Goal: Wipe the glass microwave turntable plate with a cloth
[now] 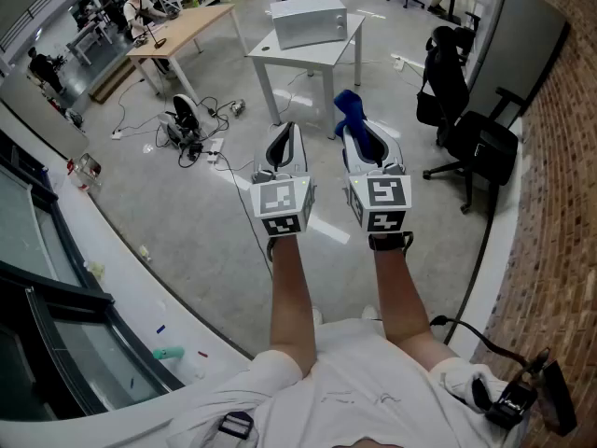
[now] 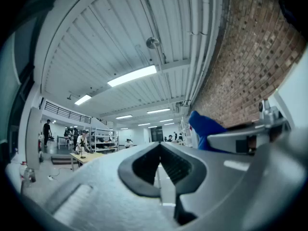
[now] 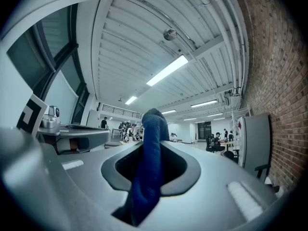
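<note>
Left gripper [image 1: 284,131]: jaws together, nothing between them.
Right gripper [image 1: 361,133]: jaws clamped on the blue cloth [image 1: 349,106], which is soft and light.
Plate: not visible; maybe inside the microwave [image 1: 308,19] on the white table [image 1: 322,56], well ahead.
Handling: glass is probably heavy, slippery and fragile; take it by the rim.

We see the left gripper [image 2: 160,149] with its jaws closed together, nothing between them (just a thin slit lower down). To its right a blue cloth [image 2: 204,128] sticks up from the right gripper [image 2: 216,139]. Brick wall [image 2: 250,57] at right, ribbed ceiling [image 2: 120,32] with a light strip [image 2: 132,75], and people at a table [image 2: 86,156] far left.
</note>
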